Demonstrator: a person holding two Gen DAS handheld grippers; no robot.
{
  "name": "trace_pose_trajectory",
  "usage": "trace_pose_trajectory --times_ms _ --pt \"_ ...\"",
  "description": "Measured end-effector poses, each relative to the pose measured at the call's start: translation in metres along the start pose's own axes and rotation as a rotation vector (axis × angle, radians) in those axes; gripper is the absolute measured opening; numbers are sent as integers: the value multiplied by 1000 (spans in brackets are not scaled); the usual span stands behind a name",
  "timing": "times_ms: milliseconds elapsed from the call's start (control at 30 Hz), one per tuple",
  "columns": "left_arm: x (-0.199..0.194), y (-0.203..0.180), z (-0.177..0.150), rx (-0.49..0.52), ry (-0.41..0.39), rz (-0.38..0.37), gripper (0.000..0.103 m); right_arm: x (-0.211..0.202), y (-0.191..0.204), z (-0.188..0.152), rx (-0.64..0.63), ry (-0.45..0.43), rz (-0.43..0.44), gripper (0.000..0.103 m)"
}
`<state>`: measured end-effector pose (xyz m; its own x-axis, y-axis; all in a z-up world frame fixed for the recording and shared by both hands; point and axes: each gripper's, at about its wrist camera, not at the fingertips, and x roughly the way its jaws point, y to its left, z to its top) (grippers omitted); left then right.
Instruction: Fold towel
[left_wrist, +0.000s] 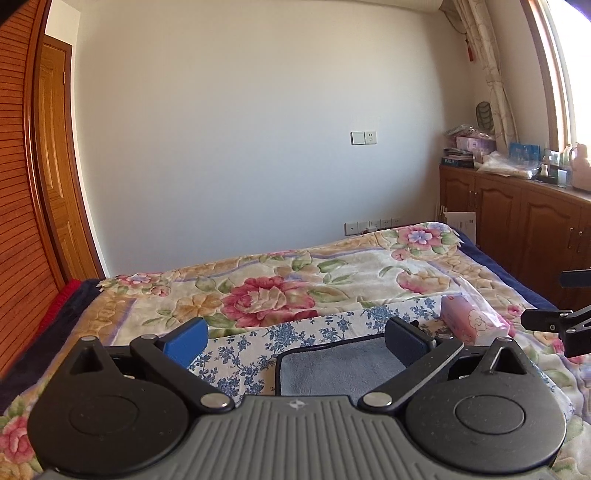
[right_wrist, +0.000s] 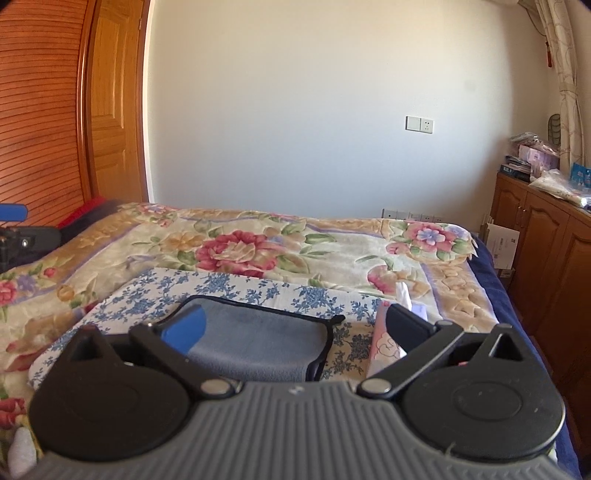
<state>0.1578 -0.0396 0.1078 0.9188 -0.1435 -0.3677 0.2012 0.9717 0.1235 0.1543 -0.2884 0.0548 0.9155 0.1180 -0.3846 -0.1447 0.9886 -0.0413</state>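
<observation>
A grey-blue towel (left_wrist: 340, 369) with a dark hem lies on a blue-flowered white cloth (left_wrist: 314, 328) on the bed. It also shows in the right wrist view (right_wrist: 258, 339), lying in a compact rectangle. My left gripper (left_wrist: 295, 338) is open and empty, held above the towel's near left part. My right gripper (right_wrist: 295, 326) is open and empty, above the towel's near right part. Part of the right gripper shows at the right edge of the left wrist view (left_wrist: 557, 321). Part of the left gripper shows at the left edge of the right wrist view (right_wrist: 22, 232).
A pink tissue pack (left_wrist: 472, 325) lies right of the towel, also in the right wrist view (right_wrist: 388, 343). The bed has a floral blanket (left_wrist: 258, 291). Wooden cabinets (left_wrist: 517, 221) with clutter stand at right, a wooden door (right_wrist: 110, 110) at left.
</observation>
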Motion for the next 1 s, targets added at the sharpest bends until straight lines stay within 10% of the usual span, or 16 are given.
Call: trace_pose_trajectory --times_ms 1000 --pt "-86 -12 -55 -48 -3 60 103 -80 18 -34 14 -52 22 103"
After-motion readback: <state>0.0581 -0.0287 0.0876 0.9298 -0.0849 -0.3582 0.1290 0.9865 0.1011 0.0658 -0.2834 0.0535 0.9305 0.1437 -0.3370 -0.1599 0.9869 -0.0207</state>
